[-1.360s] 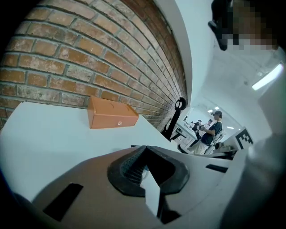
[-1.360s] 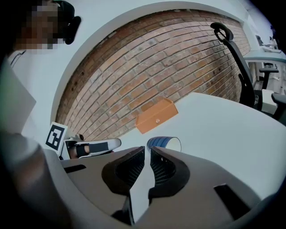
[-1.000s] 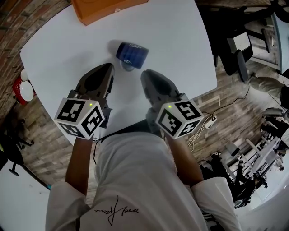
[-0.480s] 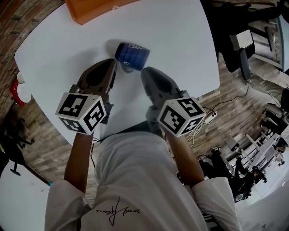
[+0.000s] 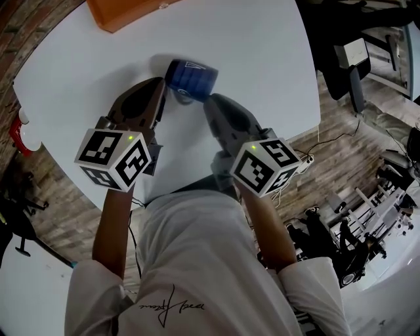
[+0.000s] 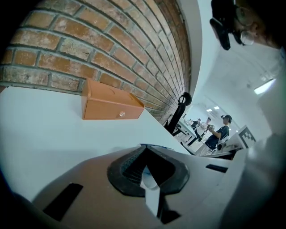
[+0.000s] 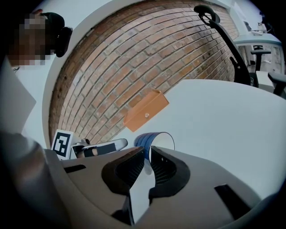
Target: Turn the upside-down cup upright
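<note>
The blue cup lies tilted on its side on the white table, its white inside facing my right gripper. In the right gripper view the cup has its rim wall pinched in the narrow gap of the right gripper, which is shut on it. My left gripper sits just left of the cup with its tips together and nothing between them. In the left gripper view only a thin blue edge of the cup shows over the left gripper.
An orange box with a small knob stands at the far edge of the table, in front of a brick wall. An office chair stands off the table's right side. A red object lies on the floor at left.
Both grippers have crept forward toward the cup. The left tip now lies alongside it, and the right jaws have reached its rim. The cup has barely shifted.
</note>
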`<state>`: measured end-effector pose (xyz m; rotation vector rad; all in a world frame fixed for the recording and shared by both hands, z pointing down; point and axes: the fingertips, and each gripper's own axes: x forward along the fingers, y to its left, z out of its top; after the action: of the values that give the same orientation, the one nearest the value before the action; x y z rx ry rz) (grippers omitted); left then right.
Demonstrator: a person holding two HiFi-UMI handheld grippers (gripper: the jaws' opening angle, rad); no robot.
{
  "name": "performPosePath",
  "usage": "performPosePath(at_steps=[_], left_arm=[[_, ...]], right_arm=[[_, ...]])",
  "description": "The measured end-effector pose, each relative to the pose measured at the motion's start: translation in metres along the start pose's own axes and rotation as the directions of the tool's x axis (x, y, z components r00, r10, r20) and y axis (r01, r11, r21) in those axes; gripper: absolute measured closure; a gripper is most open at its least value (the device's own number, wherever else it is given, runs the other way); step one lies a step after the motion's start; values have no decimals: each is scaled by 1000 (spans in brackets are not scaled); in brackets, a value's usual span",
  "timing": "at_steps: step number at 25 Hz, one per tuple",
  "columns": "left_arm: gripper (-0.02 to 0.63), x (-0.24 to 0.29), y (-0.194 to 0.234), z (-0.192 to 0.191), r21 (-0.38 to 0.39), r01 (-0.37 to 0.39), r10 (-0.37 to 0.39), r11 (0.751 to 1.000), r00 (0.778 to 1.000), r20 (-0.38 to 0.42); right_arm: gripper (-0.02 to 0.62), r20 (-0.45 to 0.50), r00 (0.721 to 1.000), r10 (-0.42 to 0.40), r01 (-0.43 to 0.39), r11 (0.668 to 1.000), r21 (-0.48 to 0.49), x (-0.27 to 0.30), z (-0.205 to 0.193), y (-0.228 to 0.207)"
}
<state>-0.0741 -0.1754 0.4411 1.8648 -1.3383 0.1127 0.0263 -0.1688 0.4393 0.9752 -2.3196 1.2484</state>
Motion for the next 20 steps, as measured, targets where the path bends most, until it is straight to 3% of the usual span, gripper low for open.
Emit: performPosePath(at_steps=[20], left_arm=[[597,12,3,-3,-3,30,-30,1000,999,-29]], right_arm=[[572,3,998,59,-59,997,55,8,-1,3]])
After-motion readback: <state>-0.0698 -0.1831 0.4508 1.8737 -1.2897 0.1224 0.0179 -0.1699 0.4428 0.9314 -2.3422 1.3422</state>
